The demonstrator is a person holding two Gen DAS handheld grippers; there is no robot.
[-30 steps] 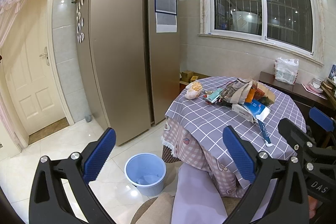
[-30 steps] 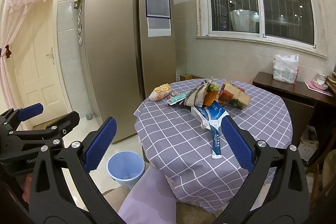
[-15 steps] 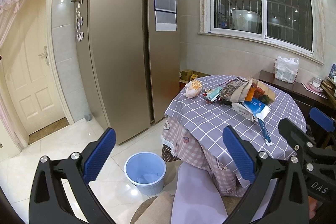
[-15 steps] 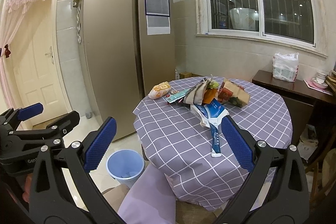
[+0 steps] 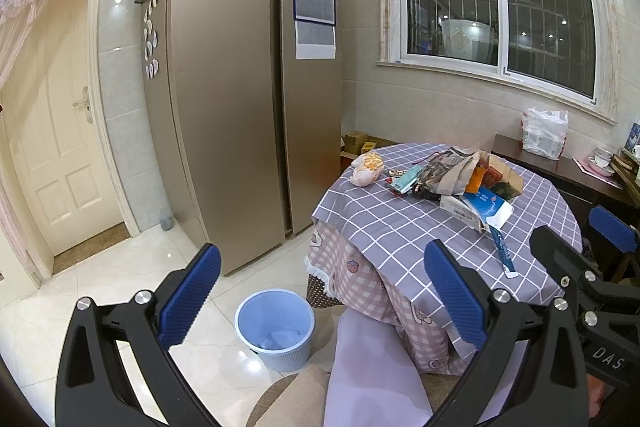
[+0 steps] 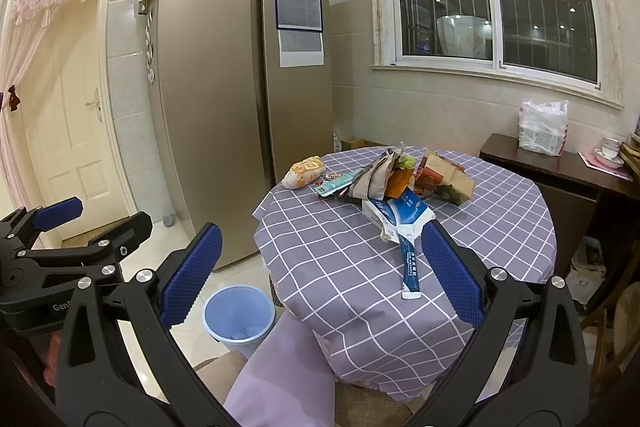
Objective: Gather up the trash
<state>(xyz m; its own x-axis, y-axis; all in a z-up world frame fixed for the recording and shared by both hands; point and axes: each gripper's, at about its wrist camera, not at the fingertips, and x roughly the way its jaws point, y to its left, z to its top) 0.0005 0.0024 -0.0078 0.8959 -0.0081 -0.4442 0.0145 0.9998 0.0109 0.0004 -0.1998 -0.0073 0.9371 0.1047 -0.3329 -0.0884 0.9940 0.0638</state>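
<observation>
A heap of trash (image 6: 394,183) lies on the round table with the purple checked cloth (image 6: 344,255): wrappers, a brown paper bag (image 6: 446,177), a blue and white carton (image 6: 402,215), a long blue sachet (image 6: 410,265) and a yellow bread bag (image 6: 304,171). The same heap (image 5: 452,179) shows in the left wrist view. A light blue bin (image 5: 275,327) stands on the floor by the table, also seen as the bin (image 6: 239,319) from the right. My left gripper (image 5: 320,291) and right gripper (image 6: 320,275) both hang open and empty, short of the table.
A tall gold fridge (image 5: 240,87) stands behind the bin. A white door (image 5: 60,155) is at the left. A dark sideboard (image 6: 560,167) with a white plastic bag (image 6: 542,127) sits under the window. A lilac-covered chair back (image 6: 280,375) is just below the grippers.
Both views have shifted only slightly; the table and trash sit a touch differently in frame. Both grippers stay open and nothing has been picked up.
</observation>
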